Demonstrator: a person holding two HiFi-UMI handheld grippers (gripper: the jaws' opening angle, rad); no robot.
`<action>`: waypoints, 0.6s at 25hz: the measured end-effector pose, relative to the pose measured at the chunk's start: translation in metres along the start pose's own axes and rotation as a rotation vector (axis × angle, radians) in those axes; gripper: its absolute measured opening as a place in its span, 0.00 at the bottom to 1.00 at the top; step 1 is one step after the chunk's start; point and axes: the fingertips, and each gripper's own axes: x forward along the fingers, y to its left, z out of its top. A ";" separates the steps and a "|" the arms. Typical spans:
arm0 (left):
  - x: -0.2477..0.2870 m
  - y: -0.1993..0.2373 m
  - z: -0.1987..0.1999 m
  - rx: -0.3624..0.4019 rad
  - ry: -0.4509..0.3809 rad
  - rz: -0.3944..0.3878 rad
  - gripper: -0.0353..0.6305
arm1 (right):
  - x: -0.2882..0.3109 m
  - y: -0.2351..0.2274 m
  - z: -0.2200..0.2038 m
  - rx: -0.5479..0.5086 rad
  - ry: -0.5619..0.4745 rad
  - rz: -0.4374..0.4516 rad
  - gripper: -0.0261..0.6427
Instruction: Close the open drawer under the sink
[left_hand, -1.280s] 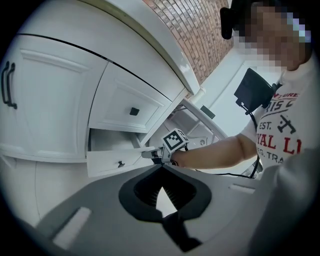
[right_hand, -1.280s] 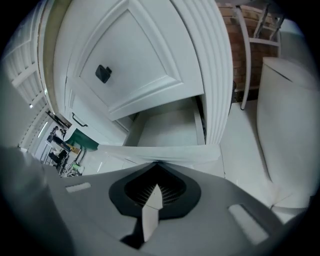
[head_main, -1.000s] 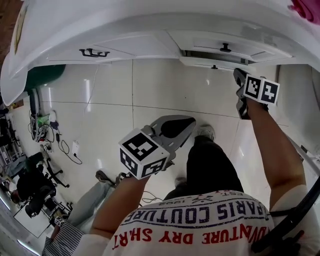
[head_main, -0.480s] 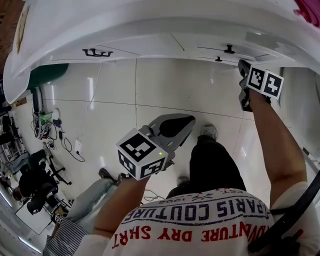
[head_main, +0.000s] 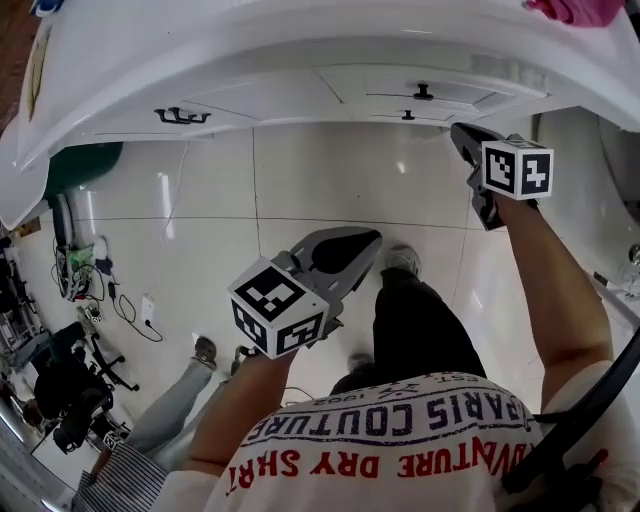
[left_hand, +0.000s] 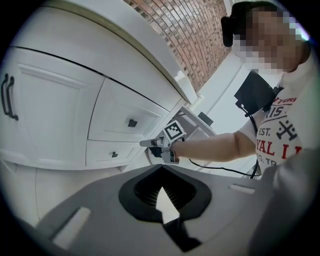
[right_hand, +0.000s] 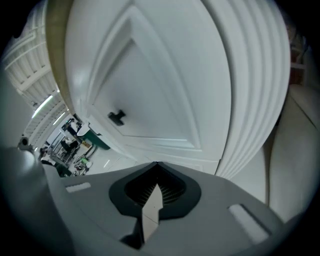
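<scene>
The white cabinet under the sink (head_main: 300, 90) spans the top of the head view. Its two drawers, the upper with knob (head_main: 424, 93) and the lower drawer with knob (head_main: 407, 115), both look flush with the front. My right gripper (head_main: 462, 135) is shut and empty, its tip just right of the lower drawer; whether it touches is unclear. In the right gripper view the shut jaws (right_hand: 156, 164) point at a drawer front with a black knob (right_hand: 117, 116). My left gripper (head_main: 365, 240) hangs shut and empty over the floor, and its view (left_hand: 161, 167) shows the lower drawer (left_hand: 115, 155) and the right gripper (left_hand: 161, 145).
A cabinet door with a black handle (head_main: 182, 116) is left of the drawers. A pink cloth (head_main: 580, 10) lies on the counter. A green object (head_main: 85, 160), cables (head_main: 125, 295) and another person's leg (head_main: 185, 390) are on the tile floor at the left.
The lower drawer stood out from the cabinet a second ago and now sits flush. My right gripper moved forward with it toward the cabinet. The left gripper barely moved.
</scene>
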 end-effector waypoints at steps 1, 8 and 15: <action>-0.002 -0.004 0.001 0.006 -0.006 -0.005 0.03 | -0.010 0.012 -0.005 -0.025 0.008 0.027 0.05; -0.035 -0.056 0.000 0.042 -0.038 -0.018 0.03 | -0.123 0.116 -0.048 -0.128 -0.009 0.169 0.05; -0.092 -0.128 -0.014 0.102 -0.082 -0.024 0.03 | -0.238 0.223 -0.100 -0.201 -0.056 0.169 0.05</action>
